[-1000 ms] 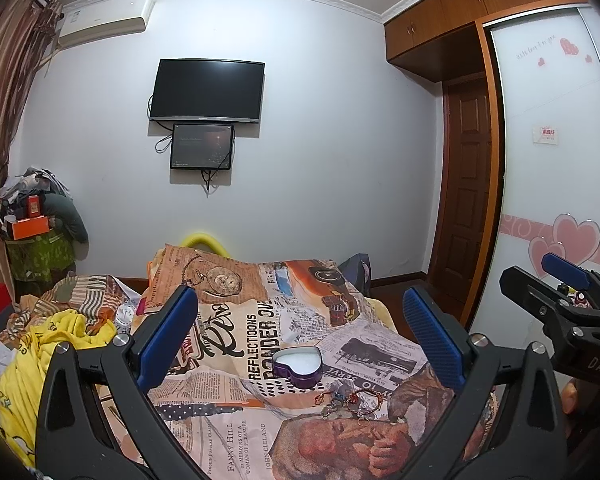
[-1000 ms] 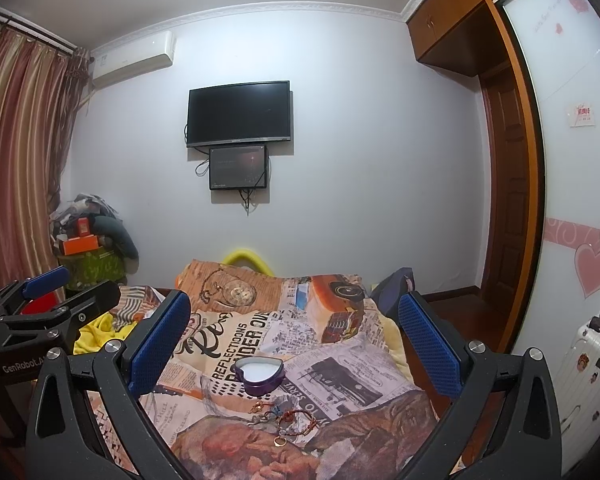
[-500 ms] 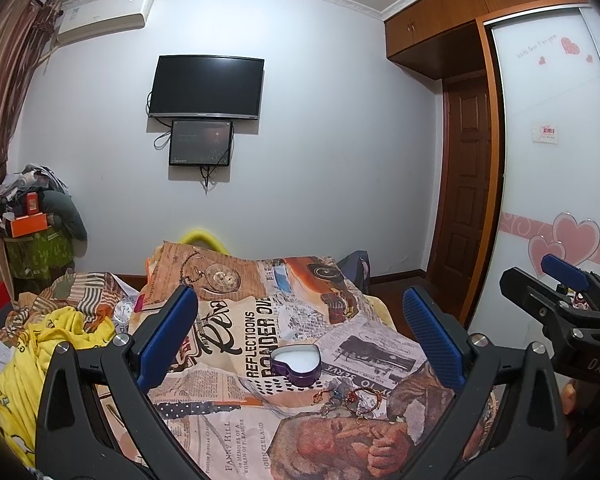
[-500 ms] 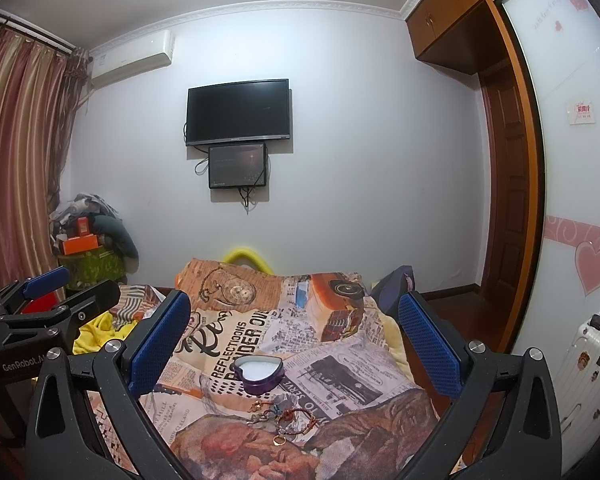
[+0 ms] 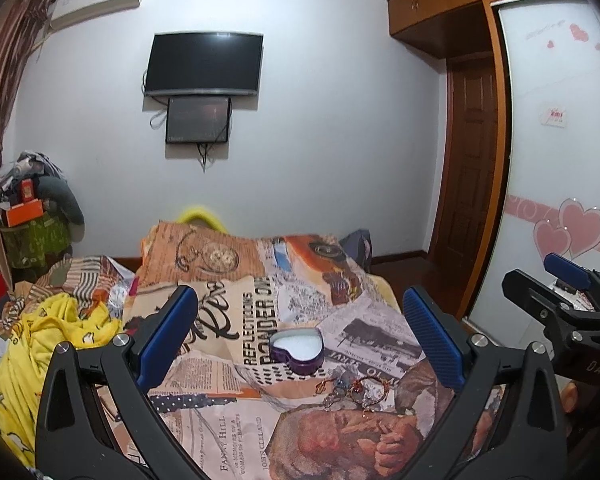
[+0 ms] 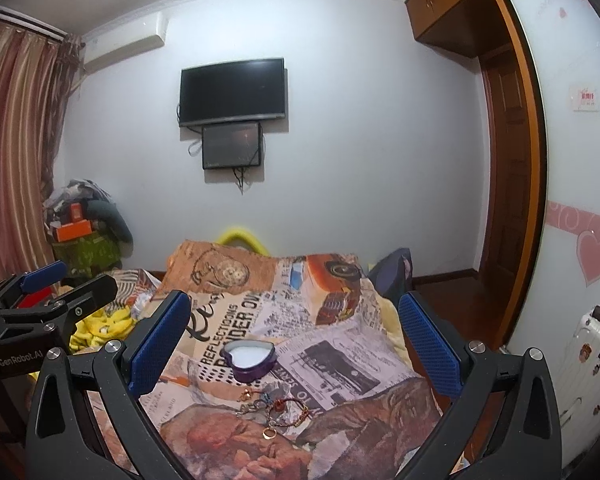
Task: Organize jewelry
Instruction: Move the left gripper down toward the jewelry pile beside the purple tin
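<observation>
A purple heart-shaped box with a white inside sits open on the newspaper-print bedspread; it also shows in the right wrist view. A small heap of jewelry, bracelets and rings, lies just in front of the box, and shows in the right wrist view too. My left gripper is open and empty, held above the bed. My right gripper is open and empty, beside the left one, at its right.
A yellow garment lies on the bed at the left. A cluttered stand is in the far left corner. A wardrobe with sliding doors lines the right side. A white suitcase stands at the right.
Both views have shifted very slightly; the box and jewelry have not moved. Both grippers stay open.
</observation>
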Available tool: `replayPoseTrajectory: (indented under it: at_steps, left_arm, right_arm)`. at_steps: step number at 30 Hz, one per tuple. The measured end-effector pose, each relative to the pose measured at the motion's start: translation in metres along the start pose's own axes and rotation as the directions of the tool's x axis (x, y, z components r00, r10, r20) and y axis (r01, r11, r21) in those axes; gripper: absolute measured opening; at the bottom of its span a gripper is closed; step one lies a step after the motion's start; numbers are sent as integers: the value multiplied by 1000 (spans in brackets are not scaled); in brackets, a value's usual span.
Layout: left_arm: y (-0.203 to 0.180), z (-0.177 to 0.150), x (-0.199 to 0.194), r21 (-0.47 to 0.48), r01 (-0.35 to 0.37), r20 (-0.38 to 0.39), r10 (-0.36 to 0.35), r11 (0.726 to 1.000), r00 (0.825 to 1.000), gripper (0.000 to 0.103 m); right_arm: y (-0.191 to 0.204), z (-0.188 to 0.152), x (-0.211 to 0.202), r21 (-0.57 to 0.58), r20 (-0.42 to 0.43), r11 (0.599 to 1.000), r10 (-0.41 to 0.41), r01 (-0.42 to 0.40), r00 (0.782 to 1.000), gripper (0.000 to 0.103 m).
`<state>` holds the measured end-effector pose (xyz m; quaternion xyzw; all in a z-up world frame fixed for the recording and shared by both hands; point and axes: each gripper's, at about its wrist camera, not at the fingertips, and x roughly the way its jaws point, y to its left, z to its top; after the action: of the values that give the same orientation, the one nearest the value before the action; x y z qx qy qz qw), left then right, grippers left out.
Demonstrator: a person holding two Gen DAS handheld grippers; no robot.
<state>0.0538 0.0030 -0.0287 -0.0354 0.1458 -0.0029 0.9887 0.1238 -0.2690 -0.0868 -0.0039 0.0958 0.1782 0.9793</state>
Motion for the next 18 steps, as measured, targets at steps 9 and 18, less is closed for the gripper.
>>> replayPoseTrajectory:
  at_steps: [9,18]
  left_arm:
    - [12,-21,67,40,-43,-160,49,998,986,103]
    - [19,-59,135,80,-9,-376,38,997,926,103]
  right_arm:
    - [-19,-30,51,-42,-165,999,-29,22,986,103]
    - [-30,-64,96,-37,-371,999,18,-35,928,103]
